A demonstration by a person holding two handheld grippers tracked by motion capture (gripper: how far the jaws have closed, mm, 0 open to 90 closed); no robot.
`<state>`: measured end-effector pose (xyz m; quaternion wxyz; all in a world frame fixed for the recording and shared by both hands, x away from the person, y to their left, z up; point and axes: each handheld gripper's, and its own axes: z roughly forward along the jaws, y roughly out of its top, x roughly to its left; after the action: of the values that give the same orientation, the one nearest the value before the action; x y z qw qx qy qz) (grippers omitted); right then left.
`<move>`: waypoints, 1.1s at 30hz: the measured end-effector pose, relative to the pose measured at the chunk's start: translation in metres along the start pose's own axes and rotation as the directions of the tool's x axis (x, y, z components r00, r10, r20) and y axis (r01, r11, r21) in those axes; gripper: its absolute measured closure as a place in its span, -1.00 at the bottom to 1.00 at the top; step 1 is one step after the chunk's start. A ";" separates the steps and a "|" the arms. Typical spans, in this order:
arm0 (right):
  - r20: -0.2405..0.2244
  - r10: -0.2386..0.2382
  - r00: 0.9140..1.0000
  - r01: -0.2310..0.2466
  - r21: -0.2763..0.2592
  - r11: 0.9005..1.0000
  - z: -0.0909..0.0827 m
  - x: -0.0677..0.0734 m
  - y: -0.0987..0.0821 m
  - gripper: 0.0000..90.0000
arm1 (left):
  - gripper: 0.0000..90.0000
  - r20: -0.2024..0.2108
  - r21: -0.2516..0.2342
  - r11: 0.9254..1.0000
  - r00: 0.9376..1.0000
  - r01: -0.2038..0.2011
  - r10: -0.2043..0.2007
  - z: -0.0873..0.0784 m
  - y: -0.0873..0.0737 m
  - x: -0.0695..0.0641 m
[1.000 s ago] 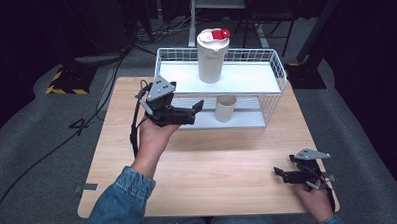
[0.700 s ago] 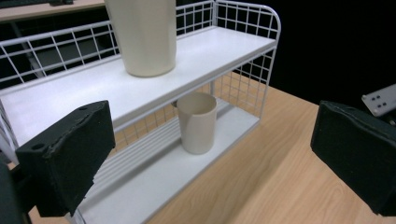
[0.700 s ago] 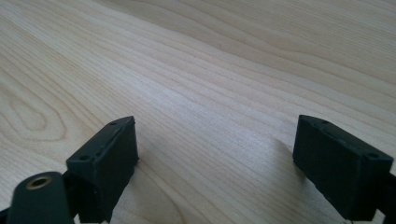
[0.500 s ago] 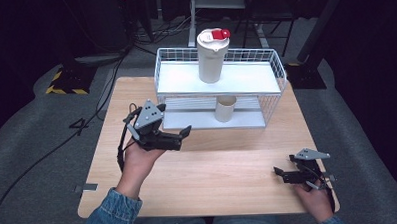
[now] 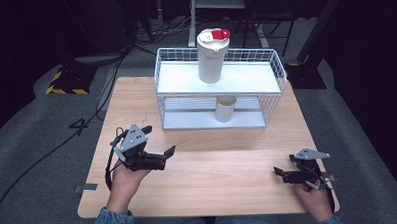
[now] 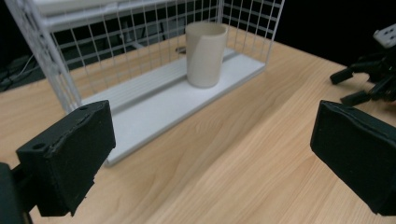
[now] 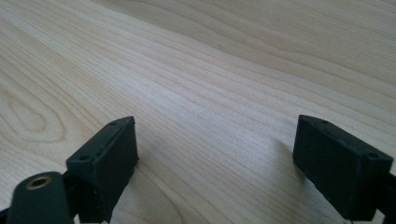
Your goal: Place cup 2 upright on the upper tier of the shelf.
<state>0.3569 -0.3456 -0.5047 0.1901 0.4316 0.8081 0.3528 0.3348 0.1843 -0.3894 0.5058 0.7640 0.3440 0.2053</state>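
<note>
Clearly the beige cup (image 6: 204,53) on the wire rack's (image 5: 221,98) lower shelf looks light, rigid and smooth; grip its straight wall midway. Left claw (image 6: 210,163) gapes empty, facing it. Right claw (image 7: 219,163) rests open on the bench (image 5: 229,191).

Beige plastic cup (image 6: 204,53), plain. Cream tall plastic tumbler (image 5: 212,56), red-and-white lid. White wire-grid two-tier metal rack (image 5: 185,90). Light wooden table (image 5: 229,176), wavy grain. Black jaws, grey top plates.
</note>
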 end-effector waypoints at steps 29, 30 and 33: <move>0.000 0.000 1.000 0.000 0.000 1.000 0.000 0.000 0.000 -0.69 | -0.96 -0.052 0.298 0.954 0.998 0.034 -0.019 0.040 -0.087 0.003; 0.000 0.000 1.000 0.000 0.000 1.000 0.000 0.000 0.000 -0.69 | -0.96 -0.055 0.309 0.950 0.998 0.042 -0.027 0.042 -0.090 0.003; 0.000 0.000 1.000 0.000 0.000 1.000 0.000 0.000 0.000 -0.69 | -0.96 -0.057 0.322 0.945 0.998 0.049 -0.032 0.045 -0.095 0.004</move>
<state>0.3569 -0.3456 -0.5046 0.1902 0.4318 0.8082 0.3525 0.3370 0.1831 -0.4941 0.3687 0.8239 0.4014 0.1554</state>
